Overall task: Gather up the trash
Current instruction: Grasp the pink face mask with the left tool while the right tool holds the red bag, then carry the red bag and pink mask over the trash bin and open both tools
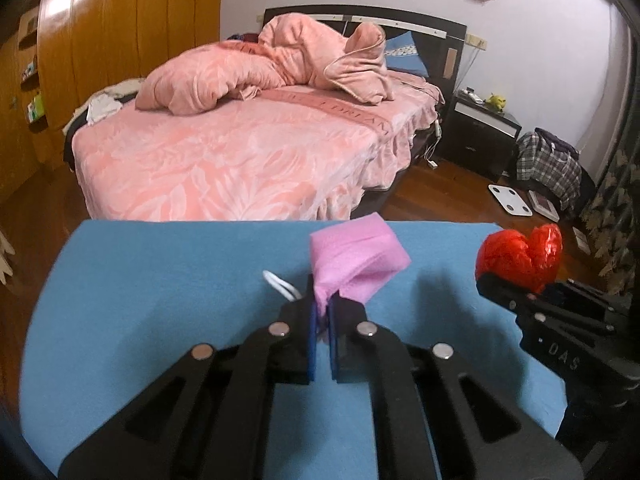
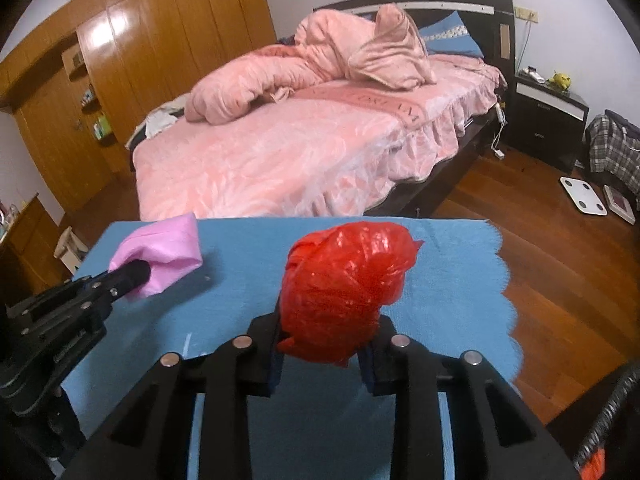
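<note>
We have the pink foam sheet [image 1: 356, 260] pinched tight in the left gripper [image 1: 323, 308] and the crumpled red plastic bag [image 2: 344, 288] squeezed in the right gripper [image 2: 326, 340], both above the blue cloth [image 1: 160, 280]; we should keep both grips firm while carrying, beyond lies the pink bed [image 1: 240, 148]
</note>
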Motion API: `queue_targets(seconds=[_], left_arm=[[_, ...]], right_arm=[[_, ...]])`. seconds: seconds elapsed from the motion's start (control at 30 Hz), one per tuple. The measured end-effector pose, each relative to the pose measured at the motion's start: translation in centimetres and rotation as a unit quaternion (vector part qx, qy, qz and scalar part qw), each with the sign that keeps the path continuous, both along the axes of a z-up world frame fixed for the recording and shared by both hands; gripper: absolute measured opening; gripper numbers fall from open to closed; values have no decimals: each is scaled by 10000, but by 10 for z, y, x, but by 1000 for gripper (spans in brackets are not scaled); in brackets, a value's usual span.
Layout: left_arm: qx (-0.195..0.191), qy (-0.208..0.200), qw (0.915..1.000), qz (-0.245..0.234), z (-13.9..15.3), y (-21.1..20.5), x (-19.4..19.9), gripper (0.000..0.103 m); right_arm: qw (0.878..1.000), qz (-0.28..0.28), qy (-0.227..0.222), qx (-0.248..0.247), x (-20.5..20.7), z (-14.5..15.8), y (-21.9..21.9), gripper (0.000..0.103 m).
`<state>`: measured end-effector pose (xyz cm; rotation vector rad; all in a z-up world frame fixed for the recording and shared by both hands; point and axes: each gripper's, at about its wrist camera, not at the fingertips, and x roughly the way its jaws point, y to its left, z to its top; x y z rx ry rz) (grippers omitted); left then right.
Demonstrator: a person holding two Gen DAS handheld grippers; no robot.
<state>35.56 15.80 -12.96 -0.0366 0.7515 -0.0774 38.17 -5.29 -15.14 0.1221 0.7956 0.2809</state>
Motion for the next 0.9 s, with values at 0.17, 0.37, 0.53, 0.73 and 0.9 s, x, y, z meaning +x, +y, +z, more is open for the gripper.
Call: queue_targets(seconds=[0.17,0.37,0.53,0.73,0.9], left_arm=[[-22,-21,10000,-14,11,-9,-46,4],[-34,-180,9998,7,30,-19,-104,4],[-159,-301,9994,33,52,-30,-144,4],[-198,-482,9986,-117,82,-59,-191,4],[-158,-648,9973,-318,103,-89,-226,4]], right_arm=[[9998,15,-207,76,-39,25,-12,30],[9994,-68,-269,185,-86,52,-39,30],[9989,-120,-444,76,-128,76,-61,30],[9976,-76,-667,-190,-183,102,-86,30],[9963,-149,-793,-283,-225,116,-113,30]])
